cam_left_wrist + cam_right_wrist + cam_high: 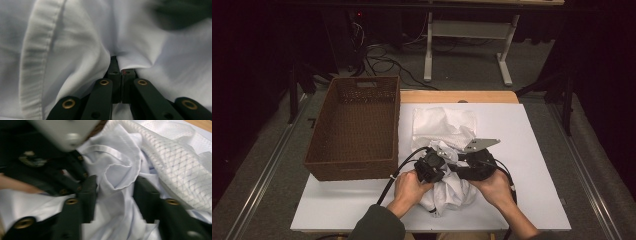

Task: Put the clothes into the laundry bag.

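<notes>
I have the left gripper [121, 72] clamped on the crumpled white cotton garment [447, 192] near the white worktop's [542, 150] front edge, its raised fold lying straight ahead between the parted, empty jaws of the right gripper [115, 192].

You will find no legible text, label, brand, number or sign on anything here.
</notes>
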